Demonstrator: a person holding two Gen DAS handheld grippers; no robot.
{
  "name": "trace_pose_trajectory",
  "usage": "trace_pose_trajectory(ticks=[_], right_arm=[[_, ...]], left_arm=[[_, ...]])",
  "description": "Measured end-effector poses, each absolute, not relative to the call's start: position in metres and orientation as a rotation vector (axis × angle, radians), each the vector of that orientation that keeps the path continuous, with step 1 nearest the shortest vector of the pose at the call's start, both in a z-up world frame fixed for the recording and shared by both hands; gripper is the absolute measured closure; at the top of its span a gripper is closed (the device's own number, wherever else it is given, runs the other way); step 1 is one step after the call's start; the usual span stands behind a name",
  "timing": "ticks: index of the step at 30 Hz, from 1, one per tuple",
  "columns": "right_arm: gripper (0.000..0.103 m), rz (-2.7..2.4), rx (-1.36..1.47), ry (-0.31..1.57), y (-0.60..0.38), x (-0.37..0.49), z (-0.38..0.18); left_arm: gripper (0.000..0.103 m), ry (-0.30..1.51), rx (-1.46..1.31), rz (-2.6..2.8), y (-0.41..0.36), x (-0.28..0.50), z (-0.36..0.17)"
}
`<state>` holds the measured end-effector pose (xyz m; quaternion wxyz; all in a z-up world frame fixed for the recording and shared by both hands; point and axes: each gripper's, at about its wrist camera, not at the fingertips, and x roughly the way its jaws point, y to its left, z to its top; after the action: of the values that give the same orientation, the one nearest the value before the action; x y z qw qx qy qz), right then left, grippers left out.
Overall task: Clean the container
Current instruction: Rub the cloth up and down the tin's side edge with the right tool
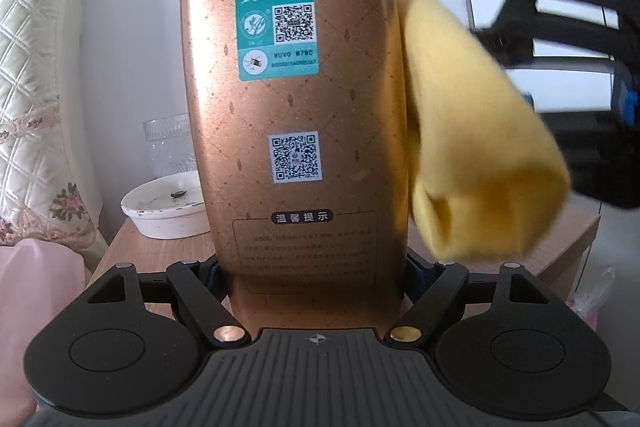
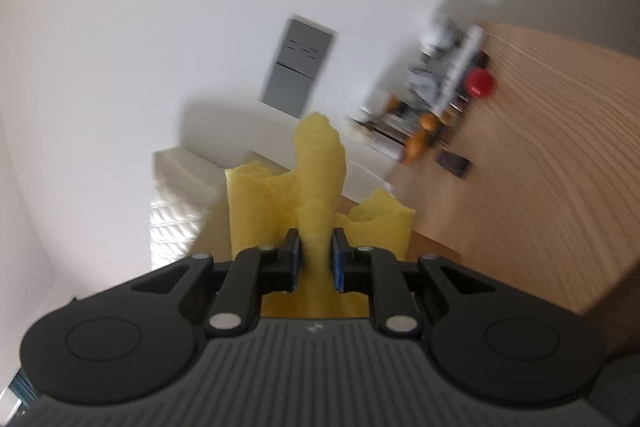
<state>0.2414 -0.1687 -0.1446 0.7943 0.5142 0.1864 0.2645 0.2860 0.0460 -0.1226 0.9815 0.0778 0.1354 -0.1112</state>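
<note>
Tin (image 1: 296,131) upright between left gripper (image 1: 316,279) pads, steadied for wiping; right gripper (image 2: 316,259) clamped on yellow cloth (image 1: 476,147) against tin's right flank (bowl (image 1: 160,215) behind-left).

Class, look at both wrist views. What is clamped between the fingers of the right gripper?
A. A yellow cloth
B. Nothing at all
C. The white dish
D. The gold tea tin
A. In the right wrist view the right gripper has its blue pads pressed on a bunched yellow cloth, while the gold tin stands between the fingers of the left gripper.
</note>
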Motion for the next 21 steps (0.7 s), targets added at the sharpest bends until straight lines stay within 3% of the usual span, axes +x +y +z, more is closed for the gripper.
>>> trace_pose_trajectory(ticks=[9,16,21], right_arm=[[0.085,0.623,1.088,0.333,-0.168,0.24,-0.121],[0.085,0.558,1.127,0.403,-0.169,0.242,-0.146],[0.085,0.588,1.148,0.374,-0.169,0.242,-0.135]], left_arm=[[0.021,0.267,0.156,-0.229,0.055,0.3,-0.125],[0.021,0.272,0.157,-0.227,0.054,0.301,-0.123],[0.021,0.272,0.158,-0.226,0.052,0.3,-0.122]])
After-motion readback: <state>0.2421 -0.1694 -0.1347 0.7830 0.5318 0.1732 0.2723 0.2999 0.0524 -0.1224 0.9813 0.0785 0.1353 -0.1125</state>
